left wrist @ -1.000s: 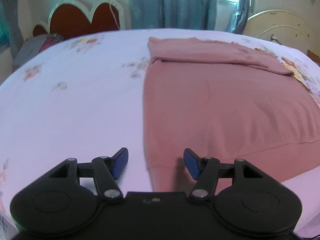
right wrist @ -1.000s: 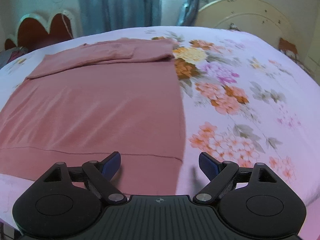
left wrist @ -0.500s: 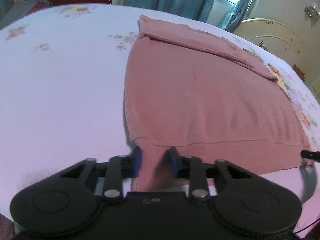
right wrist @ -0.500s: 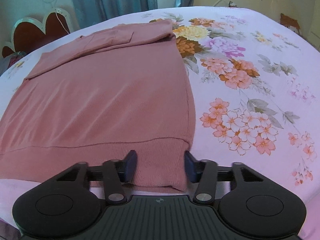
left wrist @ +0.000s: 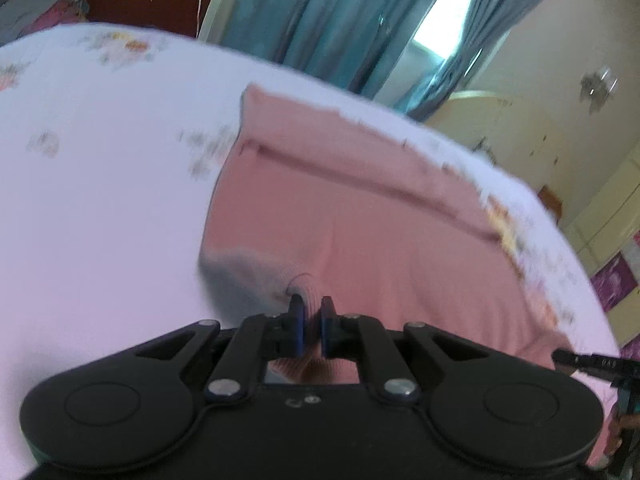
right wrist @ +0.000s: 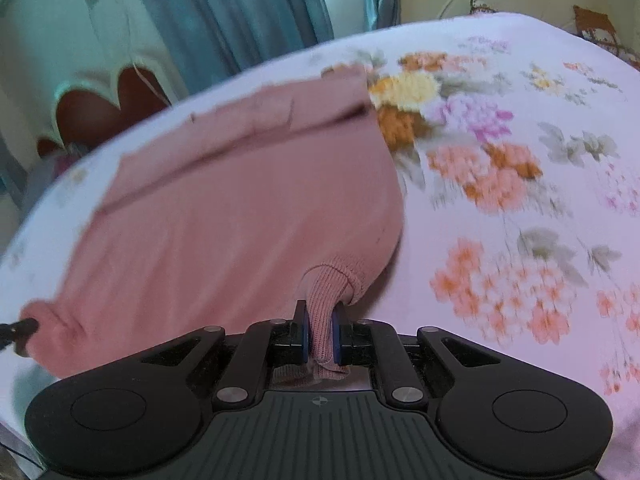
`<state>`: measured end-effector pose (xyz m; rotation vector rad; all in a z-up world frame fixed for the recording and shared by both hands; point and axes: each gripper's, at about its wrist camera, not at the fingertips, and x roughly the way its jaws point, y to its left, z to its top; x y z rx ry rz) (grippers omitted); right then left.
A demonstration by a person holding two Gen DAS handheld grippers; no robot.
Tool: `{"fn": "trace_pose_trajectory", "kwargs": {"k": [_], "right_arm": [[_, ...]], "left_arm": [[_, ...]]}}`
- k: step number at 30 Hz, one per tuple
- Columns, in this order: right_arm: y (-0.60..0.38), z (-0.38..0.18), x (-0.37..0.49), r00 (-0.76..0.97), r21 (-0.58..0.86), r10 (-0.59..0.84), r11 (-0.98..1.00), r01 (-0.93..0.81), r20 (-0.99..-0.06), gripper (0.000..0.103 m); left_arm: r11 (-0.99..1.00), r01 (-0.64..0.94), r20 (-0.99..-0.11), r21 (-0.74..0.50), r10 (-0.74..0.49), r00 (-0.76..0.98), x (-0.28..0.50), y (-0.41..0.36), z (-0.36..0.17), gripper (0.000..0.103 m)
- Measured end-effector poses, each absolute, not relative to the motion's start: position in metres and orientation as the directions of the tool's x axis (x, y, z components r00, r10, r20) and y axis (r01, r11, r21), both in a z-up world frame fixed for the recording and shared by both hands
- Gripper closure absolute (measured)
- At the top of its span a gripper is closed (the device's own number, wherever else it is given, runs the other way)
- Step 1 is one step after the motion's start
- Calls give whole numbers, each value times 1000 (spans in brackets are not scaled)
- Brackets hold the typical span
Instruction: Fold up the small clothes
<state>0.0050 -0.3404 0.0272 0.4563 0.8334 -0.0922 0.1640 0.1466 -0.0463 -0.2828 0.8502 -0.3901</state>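
Two grippers, both clamped on the same pink sweater (left wrist: 360,240), one at each near corner. Starting on my left: the left gripper (left wrist: 311,326) has its blue pads (left wrist: 298,328) pinched together on the ribbed hem at the sweater's left corner. The cloth bunches up between the pads and the corner is lifted, so you can see a greyish shadow under it on the bedsheet (left wrist: 100,220). That view is pretty blurry, so I can't make out how much fabric is actually in the pinch. Off at the right edge of that view, a dark fingertip of the other tool (left wrist: 576,360) pokes in at the sweater's far corner.

The sweater itself lies spread on the floral bedsheet (right wrist: 520,160), body flat in the middle, with its far end folded over into a band across the top. The near hem is pulled up off the bed at both corners.

Over on my right: the right gripper (right wrist: 319,336) is clenched on a fold of the ribbed hem at the right corner, and this one's clear, with knit squeezed tight between both pads (right wrist: 336,336) and a little loop of cuff standing above them. Behind the bed are teal curtains (right wrist: 224,20) and a red scalloped headboard (right wrist: 104,108).
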Motion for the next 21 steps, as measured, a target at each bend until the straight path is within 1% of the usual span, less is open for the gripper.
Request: {"fn": "trace_pose_trajectory", "kwargs": {"k": [4, 8, 13, 17, 21], "right_arm": [[-354, 46, 32, 732, 404, 105, 882, 245, -674, 93], [-373, 58, 72, 771, 431, 101, 871, 237, -629, 93], [-395, 67, 136, 805, 453, 90, 860, 233, -586, 93], [-412, 65, 193, 809, 479, 98, 844, 241, -579, 93], [-428, 58, 252, 807, 491, 95, 832, 257, -583, 93]], "left_arm": [[886, 243, -607, -396, -451, 655, 196, 135, -25, 96], [894, 257, -570, -367, -434, 697, 233, 118, -11, 96], [902, 251, -548, -351, -415, 726, 286, 93, -5, 96], [903, 230, -549, -363, -407, 730, 334, 77, -6, 96], [915, 188, -550, -358, -369, 749, 377, 68, -9, 96]]}}
